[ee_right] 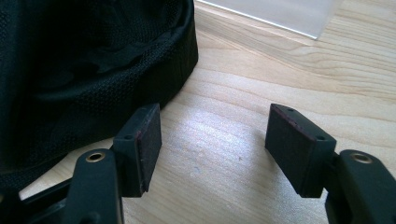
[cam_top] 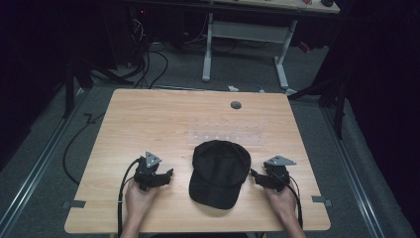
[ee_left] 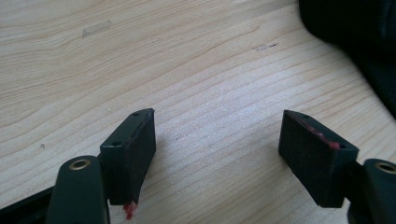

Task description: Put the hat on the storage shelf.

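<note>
Bare worktop (cam_top: 148, 119) stretching ahead, black cap (cam_top: 219, 172) lying near its front edge, left hand-held gripper (cam_top: 170, 174) and right hand-held gripper (cam_top: 253, 174) flanking it, both gaping wide, gripping nothing.

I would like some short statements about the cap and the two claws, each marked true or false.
1. The black fabric baseball cap lies between the two claws. True.
2. The left claw grips the cap. False: it is open over bare light wooden table.
3. The right claw is open beside the cap. True.
4. The cap hangs over the table edge. False: it lies wholly on the table.
</note>
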A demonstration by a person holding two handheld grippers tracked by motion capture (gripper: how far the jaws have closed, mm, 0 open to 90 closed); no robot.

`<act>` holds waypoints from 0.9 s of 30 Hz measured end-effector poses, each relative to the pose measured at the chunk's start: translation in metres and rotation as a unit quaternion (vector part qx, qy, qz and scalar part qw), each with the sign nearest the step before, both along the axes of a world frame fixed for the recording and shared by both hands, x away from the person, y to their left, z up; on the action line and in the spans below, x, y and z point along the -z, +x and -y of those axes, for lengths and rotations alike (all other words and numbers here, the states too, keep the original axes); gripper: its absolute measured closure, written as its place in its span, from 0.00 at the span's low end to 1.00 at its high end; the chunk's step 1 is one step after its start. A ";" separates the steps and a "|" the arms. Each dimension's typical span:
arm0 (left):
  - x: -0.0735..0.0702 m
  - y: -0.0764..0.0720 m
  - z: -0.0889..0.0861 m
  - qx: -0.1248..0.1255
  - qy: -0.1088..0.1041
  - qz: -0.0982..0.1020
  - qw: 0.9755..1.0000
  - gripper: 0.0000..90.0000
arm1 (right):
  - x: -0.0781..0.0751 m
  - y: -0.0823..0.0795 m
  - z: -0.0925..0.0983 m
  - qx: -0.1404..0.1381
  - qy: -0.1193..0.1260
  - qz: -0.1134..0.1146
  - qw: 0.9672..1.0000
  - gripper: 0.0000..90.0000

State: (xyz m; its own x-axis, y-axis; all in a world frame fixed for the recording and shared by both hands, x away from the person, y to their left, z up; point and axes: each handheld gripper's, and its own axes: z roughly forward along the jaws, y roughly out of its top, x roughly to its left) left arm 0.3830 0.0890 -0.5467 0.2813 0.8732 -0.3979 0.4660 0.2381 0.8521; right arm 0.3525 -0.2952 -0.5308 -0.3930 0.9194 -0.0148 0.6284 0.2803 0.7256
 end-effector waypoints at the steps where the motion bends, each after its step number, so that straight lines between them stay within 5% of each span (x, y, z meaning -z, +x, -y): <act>1: 0.000 0.000 0.000 0.000 0.000 0.000 1.000 0.31 | 0.000 0.000 0.000 0.000 0.000 0.000 1.000 0.40; 27: 0.000 0.000 -0.001 0.000 -0.002 -0.002 1.000 0.31 | -0.011 -0.011 0.009 0.015 0.016 -0.014 1.000 0.53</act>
State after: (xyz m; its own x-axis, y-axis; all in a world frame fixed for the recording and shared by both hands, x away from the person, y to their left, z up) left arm 0.3830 0.0896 -0.5463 0.2798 0.8717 -0.4023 0.4688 0.2416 0.8496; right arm 0.3411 -0.3046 -0.5196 -0.3659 0.9303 0.0253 0.6562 0.2386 0.7159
